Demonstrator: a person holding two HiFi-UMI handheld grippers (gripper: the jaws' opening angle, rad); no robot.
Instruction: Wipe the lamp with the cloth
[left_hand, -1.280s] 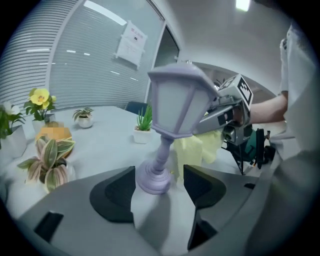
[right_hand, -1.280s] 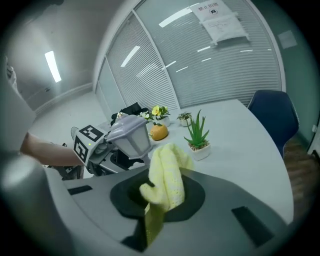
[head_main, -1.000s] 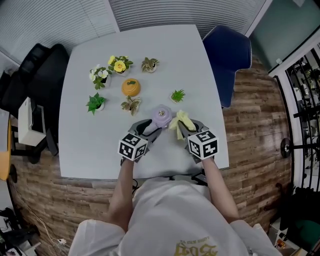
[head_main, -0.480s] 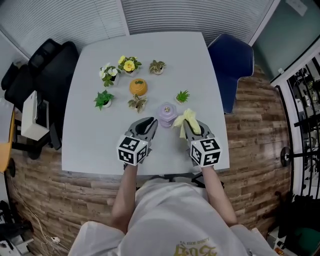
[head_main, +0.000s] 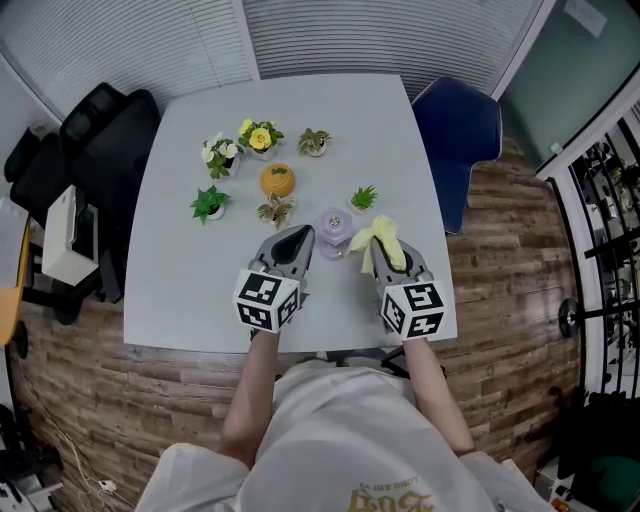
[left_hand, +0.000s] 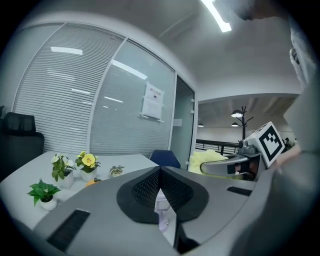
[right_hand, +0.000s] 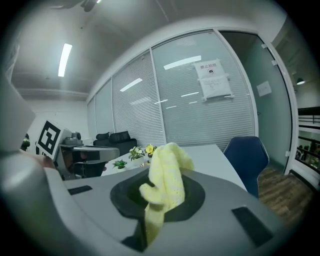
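The lamp (head_main: 335, 228) stands on the white bench (head_main: 180, 290) near the middle of the head view, just beyond the tips of both tongs and between them. It is small and pale purple, with a rounded top on a wider foot. I judge it light and smooth-skinned, probably plastic. On this slick bench a sideways rub would likely push it along or tip it, so it wants steadying low on the foot or flank, with no hard squeeze on the dome.

The left tongs (head_main: 299, 234) have just closed, and in the left gripper view the dark pads (left_hand: 142, 192) meet with nothing between them.

The right tongs (head_main: 384, 250) are clamped on the yellow cloth (right_hand: 167, 175). It is soft, fuzzy and limp. A bunched fold stands up past the tips and a tail hangs down the gap. In the head view the cloth (head_main: 380, 237) lies just right of the lamp. The fold past the tips looks like the part to wipe with, and it should give way under pressure and not scratch.

As for writing, a paper notice (right_hand: 215, 80) hangs on the glass wall, upper right in the right gripper view. It has a red heading too small to read. The same sheet (left_hand: 154, 100) shows in the left gripper view, also illegible. The marker cubes (head_main: 265, 298) carry only black-and-white squares. The yellow print on the shirt (head_main: 395, 495) is cut off at the bottom edge.
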